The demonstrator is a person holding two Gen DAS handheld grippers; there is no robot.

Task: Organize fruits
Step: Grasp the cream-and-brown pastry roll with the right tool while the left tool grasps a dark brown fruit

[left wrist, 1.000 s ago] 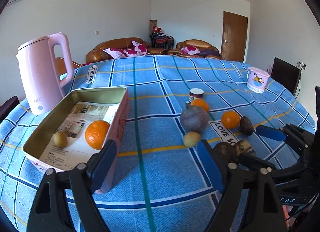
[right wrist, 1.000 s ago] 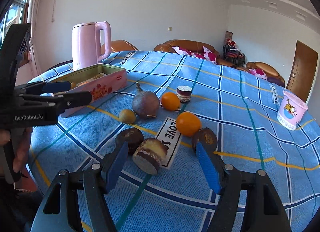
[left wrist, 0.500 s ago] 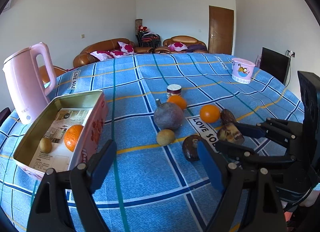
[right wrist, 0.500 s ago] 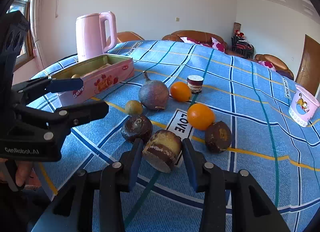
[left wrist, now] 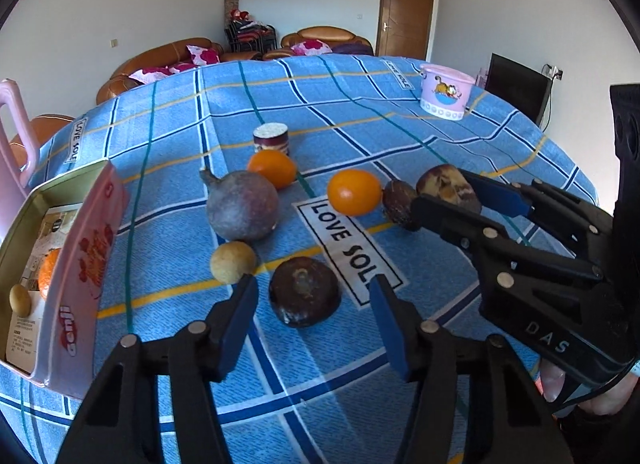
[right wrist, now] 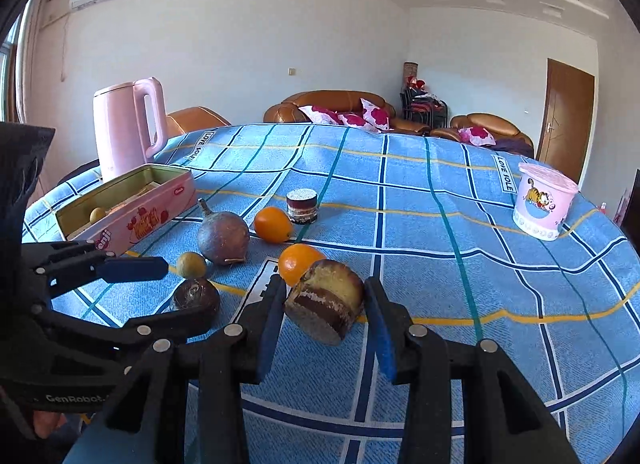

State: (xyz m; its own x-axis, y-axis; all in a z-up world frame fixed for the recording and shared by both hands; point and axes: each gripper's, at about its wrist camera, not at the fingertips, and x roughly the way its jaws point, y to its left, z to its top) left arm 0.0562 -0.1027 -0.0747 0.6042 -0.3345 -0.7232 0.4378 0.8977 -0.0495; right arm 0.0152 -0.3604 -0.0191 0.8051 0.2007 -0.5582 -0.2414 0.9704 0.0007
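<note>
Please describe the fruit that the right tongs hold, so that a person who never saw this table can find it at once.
On the blue checked tablecloth, look near the printed label, in front of the two oranges. There the right tongs are shut on a cut brown fruit. Unlike the round whole fruits beside it, it shows a yellow face and a flat dark-rimmed end.

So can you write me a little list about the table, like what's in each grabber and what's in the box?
right gripper: shut on the cut brown-and-yellow fruit, lifted off the cloth
left gripper: closing around the dark brown fruit, pads not touching it
pink tin: an orange, a small yellow fruit
loose on blue tablecloth: two oranges, big purple fruit, small yellow fruit, little jar
</note>
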